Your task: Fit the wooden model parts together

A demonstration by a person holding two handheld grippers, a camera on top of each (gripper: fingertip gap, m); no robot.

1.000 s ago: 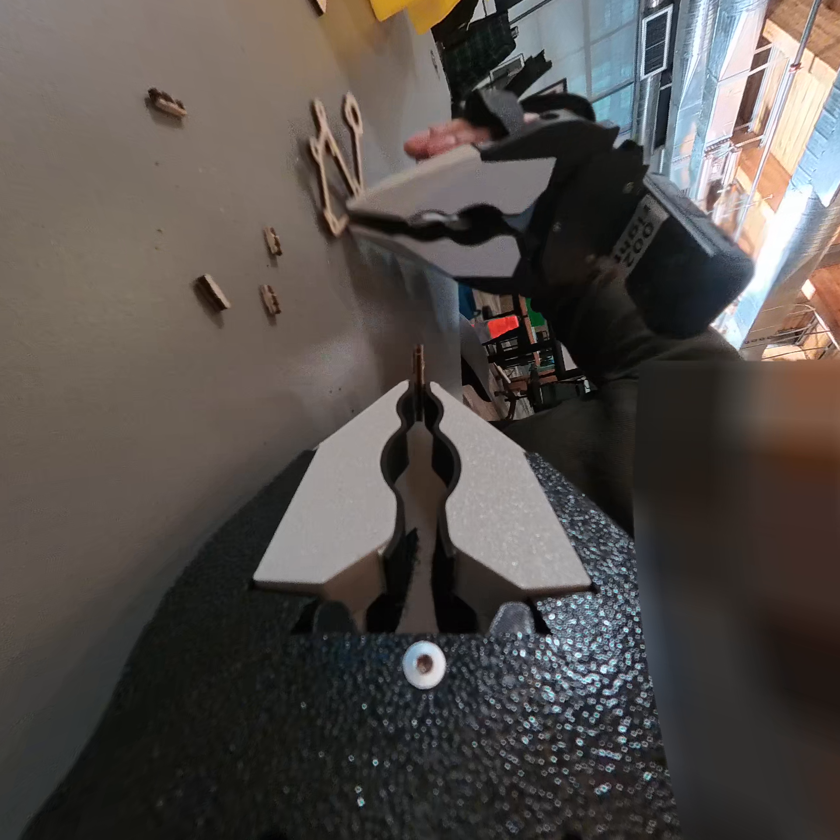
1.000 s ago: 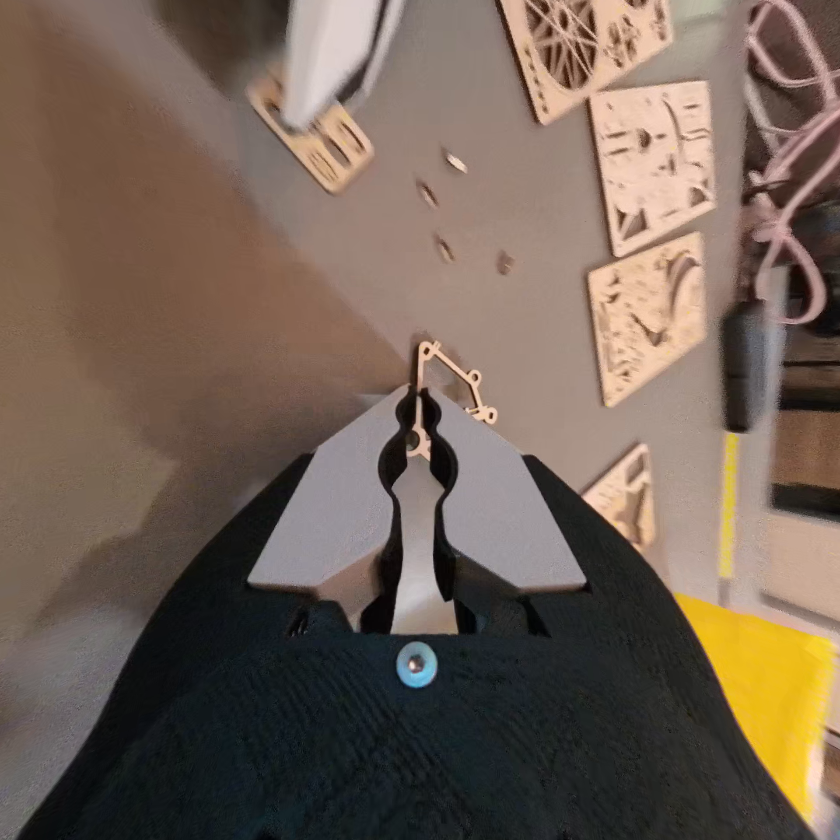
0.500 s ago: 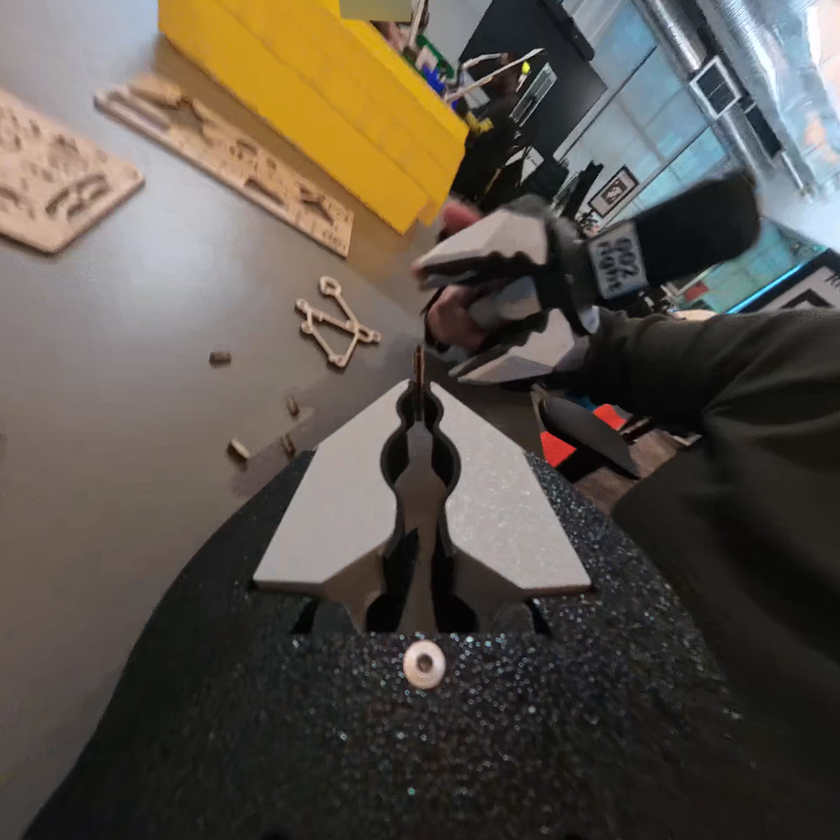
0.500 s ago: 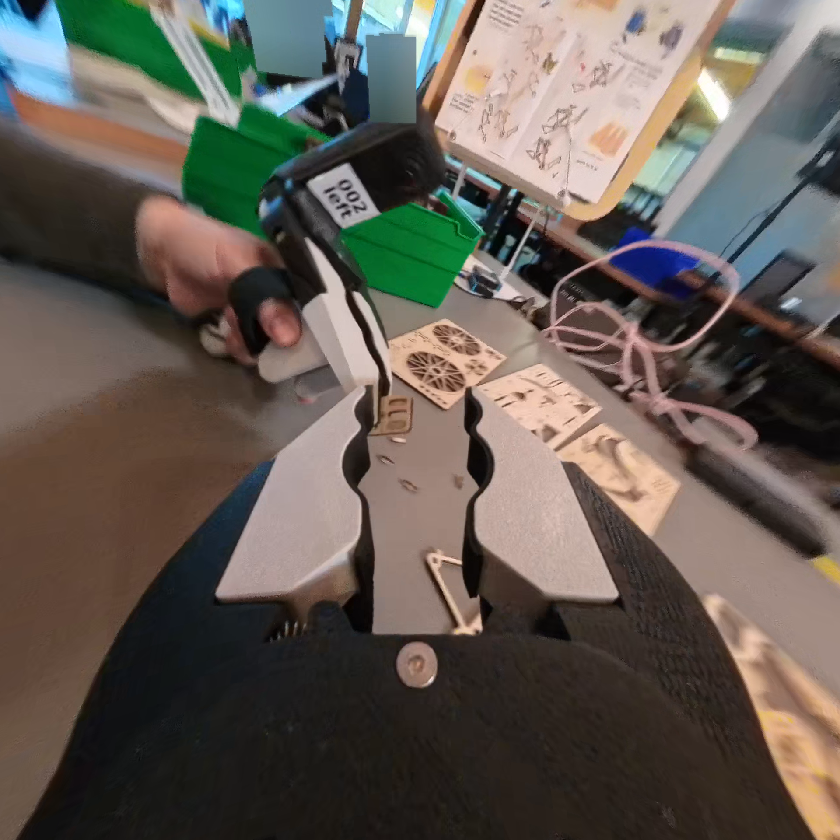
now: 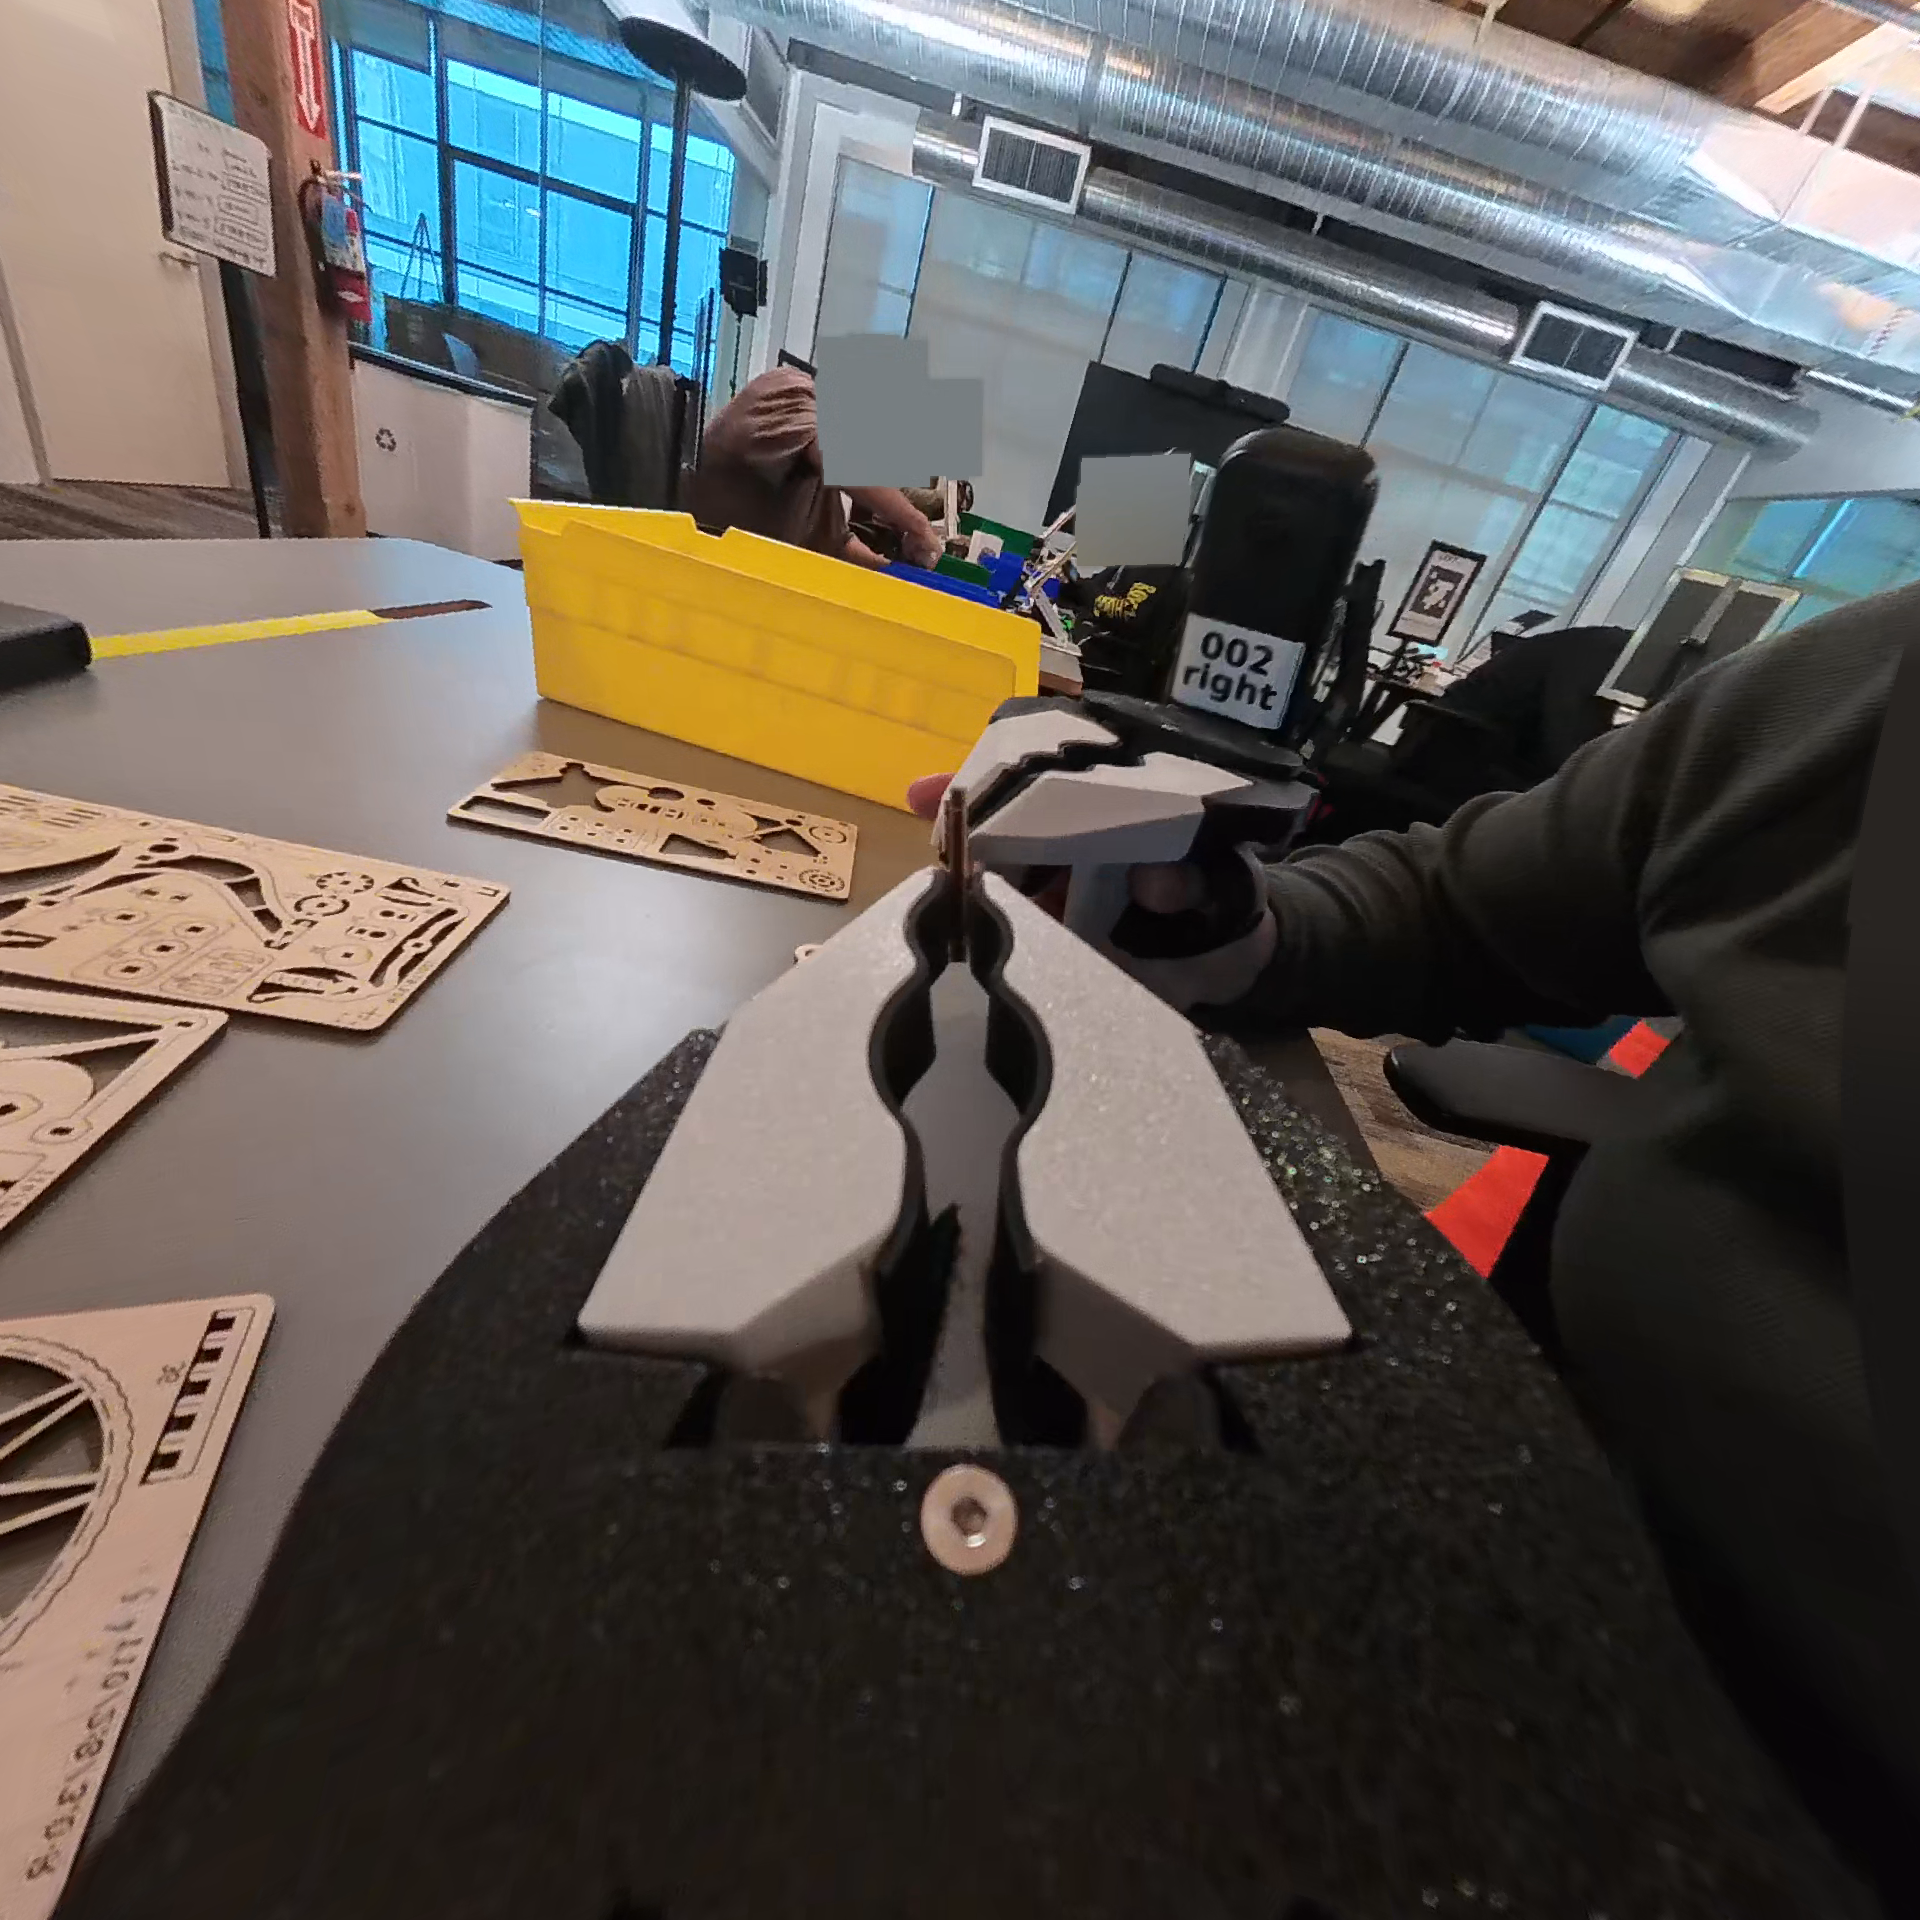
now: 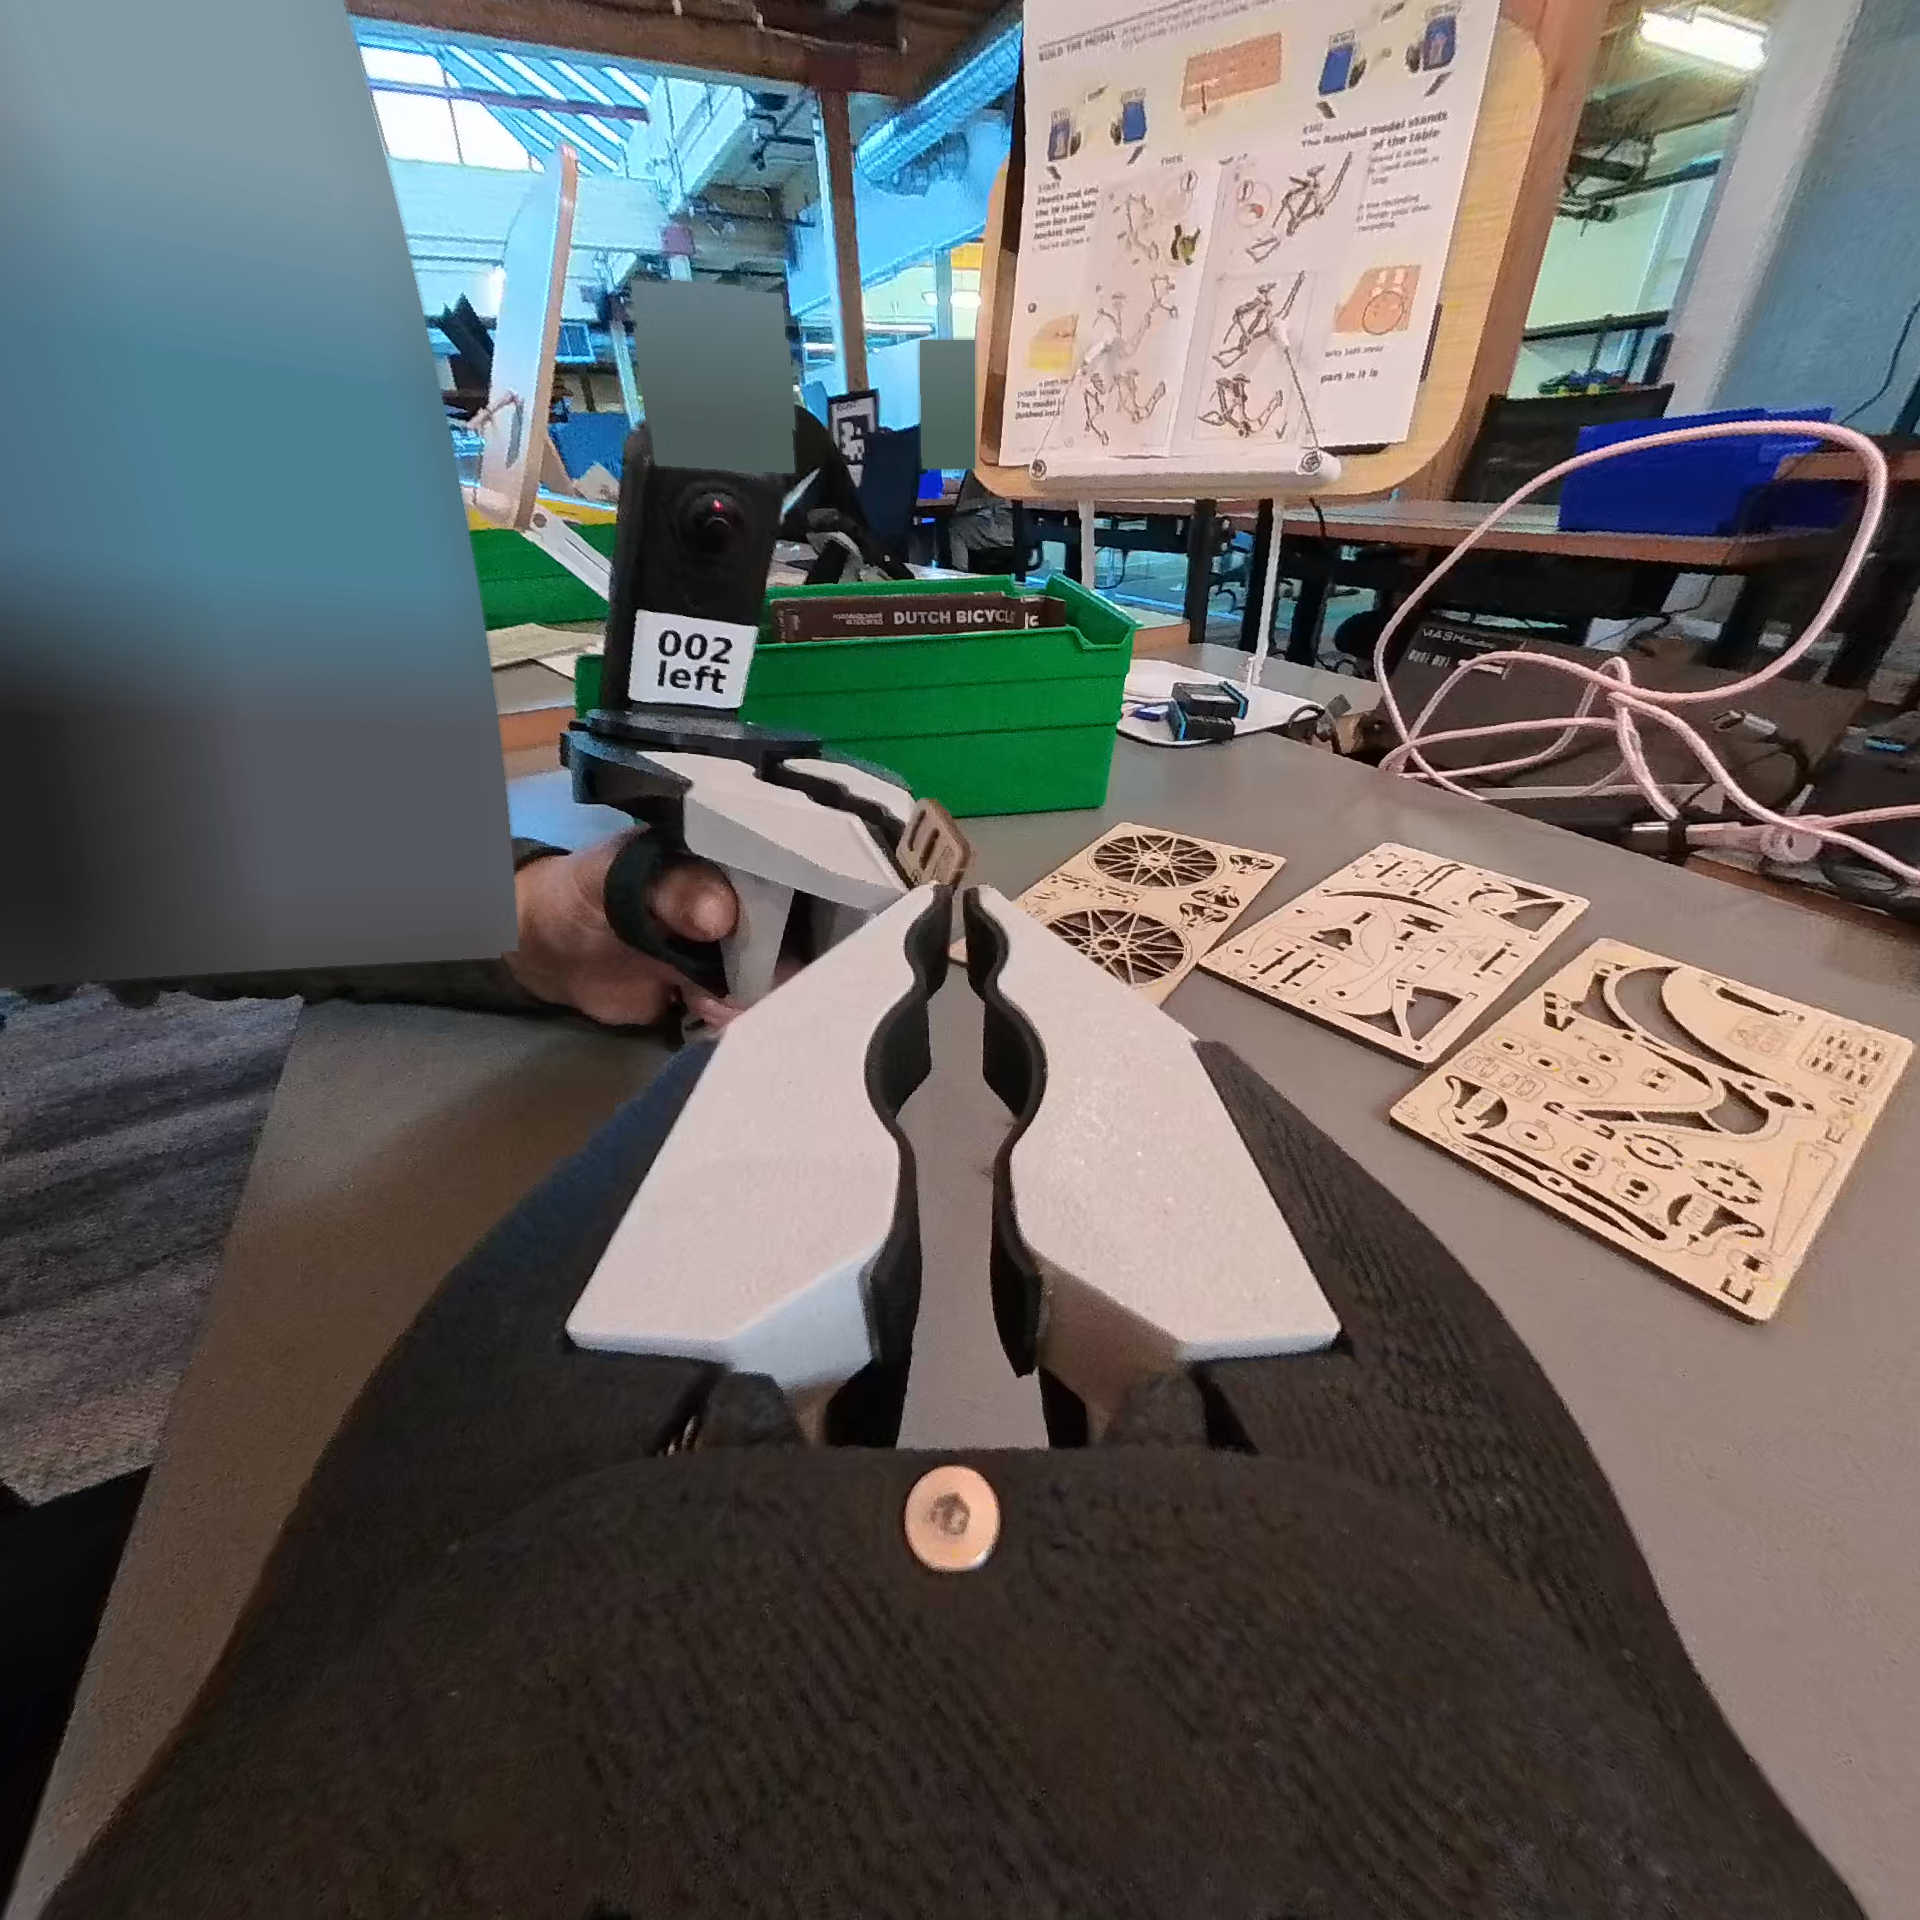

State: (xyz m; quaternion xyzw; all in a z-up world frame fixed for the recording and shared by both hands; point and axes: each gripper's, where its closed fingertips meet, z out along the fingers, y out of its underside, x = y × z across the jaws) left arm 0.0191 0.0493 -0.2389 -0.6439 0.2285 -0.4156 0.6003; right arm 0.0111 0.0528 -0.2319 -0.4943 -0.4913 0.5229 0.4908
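Observation:
My left gripper [image 5: 961, 894] is shut on a small slotted wooden part [image 5: 957, 842], seen edge-on and standing up from its tips. In the right wrist view the left gripper [image 6: 914, 842] holds this part [image 6: 938, 847] above the grey table [image 6: 1299, 1195]. My right gripper [image 6: 958, 896] has its fingers closed to a narrow slit with nothing visible between them. Its tips sit just below and beside the part. In the left wrist view the right gripper [image 5: 961, 800] points left, with its tips at the top of the part.
Several laser-cut wooden sheets [image 5: 239, 914] lie on the table [image 5: 416, 1091], one [image 5: 665, 821] before a yellow bin [image 5: 769, 644]. More sheets [image 6: 1392, 945] [image 6: 1662, 1112], a green bin [image 6: 935, 717], a pink cable [image 6: 1662, 644] and an instruction board [image 6: 1226, 229] stand behind. Only a small space, under 4 cm, lies between the two pairs of fingers.
Both grippers have swung up from looking down at the table to level. My right gripper let go of the thin frame part, then closed. Its tips have come up to the part in my left gripper.

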